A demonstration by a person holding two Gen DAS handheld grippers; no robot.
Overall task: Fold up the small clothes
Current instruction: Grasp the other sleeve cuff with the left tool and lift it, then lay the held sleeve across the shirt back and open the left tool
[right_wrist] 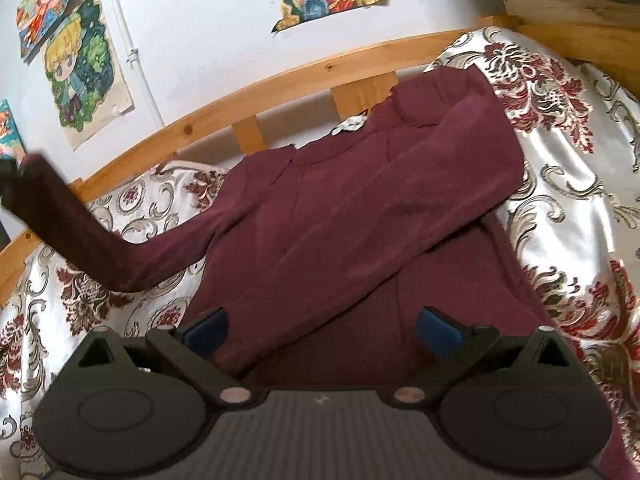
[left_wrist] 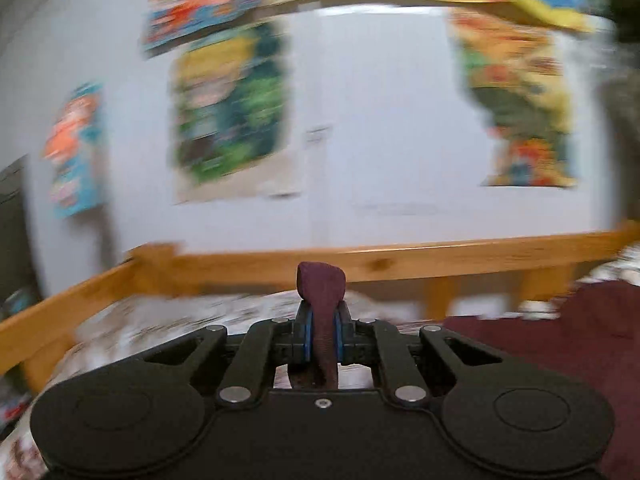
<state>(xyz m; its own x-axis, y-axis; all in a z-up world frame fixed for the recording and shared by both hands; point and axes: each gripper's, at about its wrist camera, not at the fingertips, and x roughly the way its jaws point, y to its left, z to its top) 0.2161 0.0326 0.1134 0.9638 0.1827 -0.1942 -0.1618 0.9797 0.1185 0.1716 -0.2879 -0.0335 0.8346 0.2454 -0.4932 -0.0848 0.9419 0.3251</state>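
Note:
A maroon long-sleeved top (right_wrist: 344, 216) lies on the patterned bedspread (right_wrist: 560, 208). Its right sleeve (right_wrist: 452, 184) is folded diagonally across the body. Its left sleeve (right_wrist: 80, 232) is stretched up and out to the left, where the left gripper (right_wrist: 8, 180) holds its end at the frame edge. In the left wrist view my left gripper (left_wrist: 322, 328) is shut on the maroon sleeve cuff (left_wrist: 321, 284), raised above the bed; more of the top (left_wrist: 560, 340) shows at right. My right gripper (right_wrist: 320, 332) is open and empty, just above the top's lower part.
A wooden bed rail (right_wrist: 280, 80) runs along the far side against a white wall with several colourful posters (right_wrist: 80, 68). A white pipe (right_wrist: 132, 48) runs down the wall. The left wrist view is motion-blurred.

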